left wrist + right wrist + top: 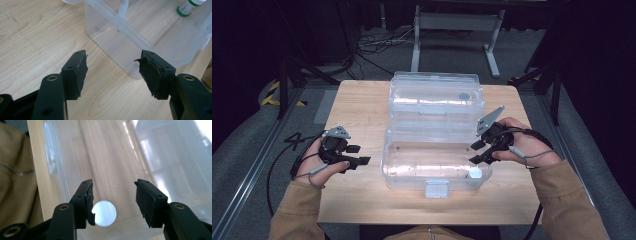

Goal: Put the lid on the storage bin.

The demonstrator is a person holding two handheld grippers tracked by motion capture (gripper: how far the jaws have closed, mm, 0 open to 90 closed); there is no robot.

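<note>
Right gripper [113,200] spread above bottle [103,213], whose body hides under its white cap.

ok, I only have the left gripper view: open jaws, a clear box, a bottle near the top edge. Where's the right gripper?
Observer: In the high view the right gripper hangs over the right end of the box, just above the bottle.
Operator: Is it holding the bottle?
Observer: No. In the right gripper view its jaws stand open, and the white cap sits below them, not clamped.
Operator: Where exactly is the bottle in the box?
Observer: It stands upright in the near right corner, seen from the person's side.
Operator: And the lid?
Observer: The lid is open, folded back on the far side of the box.
</note>
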